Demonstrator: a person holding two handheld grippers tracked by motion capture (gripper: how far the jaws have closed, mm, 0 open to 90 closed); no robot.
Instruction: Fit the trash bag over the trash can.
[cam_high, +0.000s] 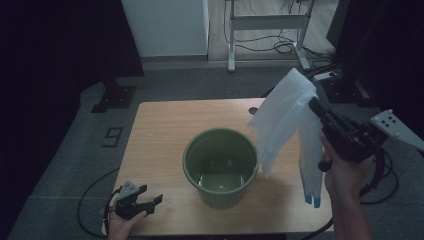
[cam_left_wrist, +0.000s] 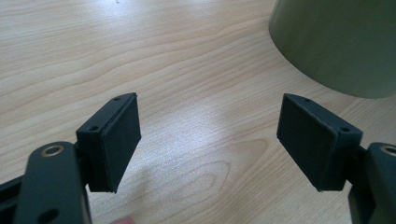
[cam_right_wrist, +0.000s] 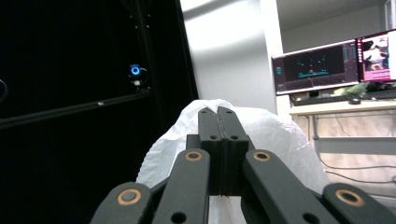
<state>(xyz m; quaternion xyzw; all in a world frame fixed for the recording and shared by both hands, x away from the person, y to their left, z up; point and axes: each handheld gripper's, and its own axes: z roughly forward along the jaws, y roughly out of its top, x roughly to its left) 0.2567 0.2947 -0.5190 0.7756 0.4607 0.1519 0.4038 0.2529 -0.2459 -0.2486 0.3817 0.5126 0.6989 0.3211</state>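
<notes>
One white plastic bag (cam_high: 285, 117) hangs in the air above the right side of the table (cam_high: 160, 130), just beside the one green bin (cam_high: 220, 165). The right gripper (cam_high: 314, 106) has its fingers (cam_right_wrist: 218, 140) clamped together on the bag's upper fold. The risk: it is a thin pinch on slick film, so the bag could slip free, or drape against the bin's rim and miss the mouth. The left gripper (cam_high: 150, 201) rests low at the near-left corner, fingers (cam_left_wrist: 116, 140) apart, holding nothing. Two grippers, one bag, one bin.
</notes>
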